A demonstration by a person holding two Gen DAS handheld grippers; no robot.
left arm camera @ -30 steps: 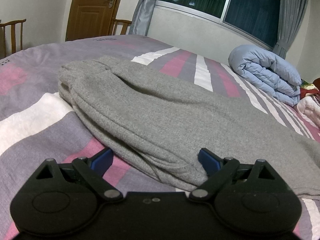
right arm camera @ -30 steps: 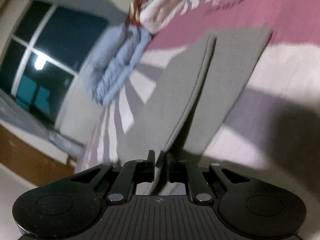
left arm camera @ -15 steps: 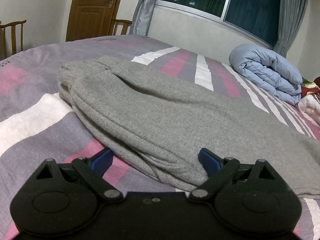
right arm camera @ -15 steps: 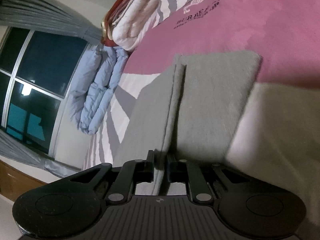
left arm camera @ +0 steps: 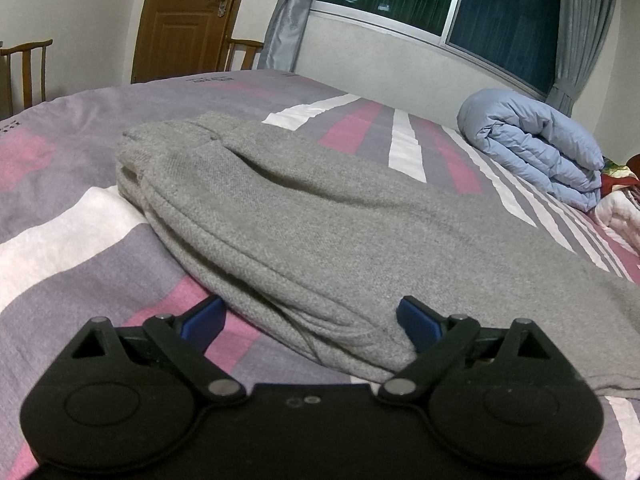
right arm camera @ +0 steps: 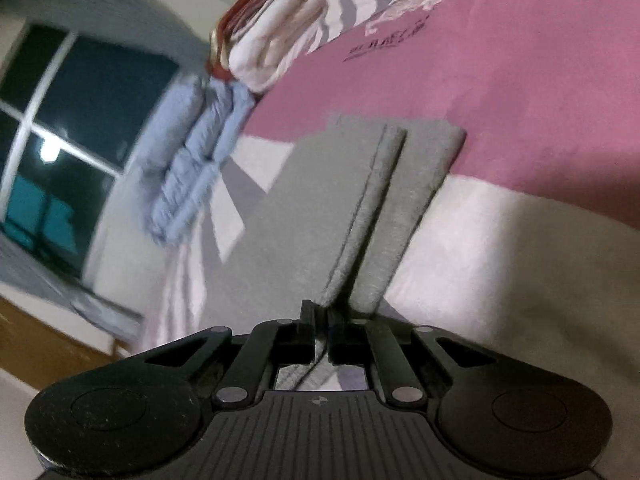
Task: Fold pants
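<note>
Grey sweatpants [left arm camera: 320, 224] lie on the striped bed, folded lengthwise, waistband at the far left. My left gripper [left arm camera: 310, 322] is open, its blue pads [left arm camera: 416, 322] on either side of the near folded edge, low over the bed. In the right wrist view the two pant legs [right arm camera: 360, 200] stretch away from me, cuffs at the far end on the pink stripe. My right gripper [right arm camera: 320, 314] is shut on the pant fabric and holds it pinched between the black fingers, slightly raised off the sheet.
A rolled light-blue duvet [left arm camera: 532, 144] lies at the bed's far right, also in the right wrist view [right arm camera: 192, 156]. Striped pillows [right arm camera: 320, 20] lie beyond the cuffs. Wooden door [left arm camera: 188, 16], chairs [left arm camera: 24, 68] and a window wall stand behind the bed.
The left gripper has stayed still. The right gripper, still shut on the fabric, has swung and tilted, so the legs and cuffs shift in its view.
</note>
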